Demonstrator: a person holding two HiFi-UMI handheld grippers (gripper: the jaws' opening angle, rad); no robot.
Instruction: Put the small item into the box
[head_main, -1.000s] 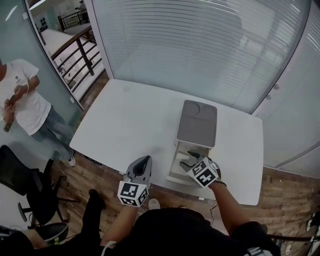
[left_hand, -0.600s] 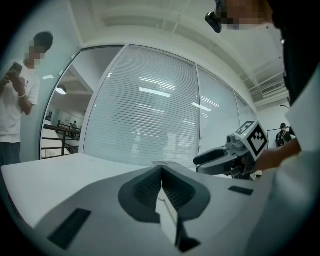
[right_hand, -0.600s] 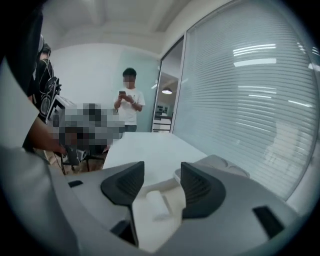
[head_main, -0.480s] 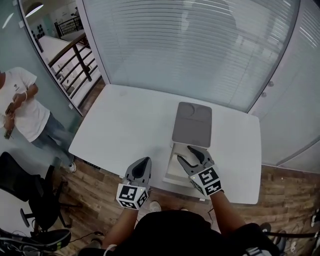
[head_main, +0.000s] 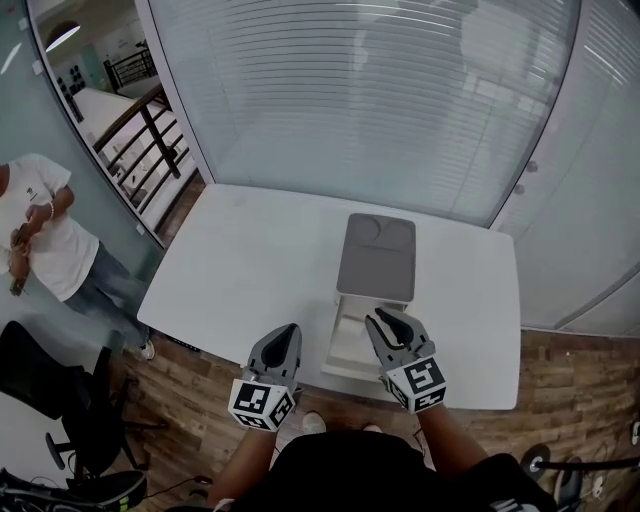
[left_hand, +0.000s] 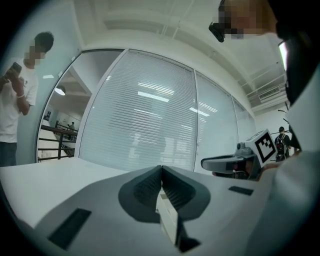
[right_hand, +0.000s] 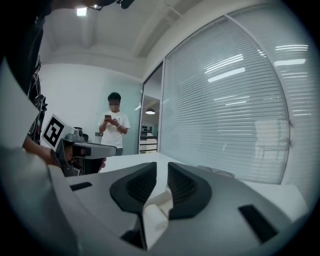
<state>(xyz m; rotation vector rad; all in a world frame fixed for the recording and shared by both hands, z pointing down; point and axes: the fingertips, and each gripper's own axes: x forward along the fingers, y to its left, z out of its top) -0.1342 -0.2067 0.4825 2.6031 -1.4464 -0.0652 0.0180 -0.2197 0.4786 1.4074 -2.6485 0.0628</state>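
Right claw (head_main: 386, 319) risen out of the box (head_main: 345, 345), jaws just closing, empty

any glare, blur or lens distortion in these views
Head view: sharp, evenly lit, edges bowed, pale lamp reflections on the blinds. Left gripper view: heavy fisheye, black corners, bright streaks on the blinds. Right gripper view: same fisheye, ceiling lamp blown out.

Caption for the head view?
Right tool, empty jaws just closing partway, hovers above the open box on the table; left tool shut.
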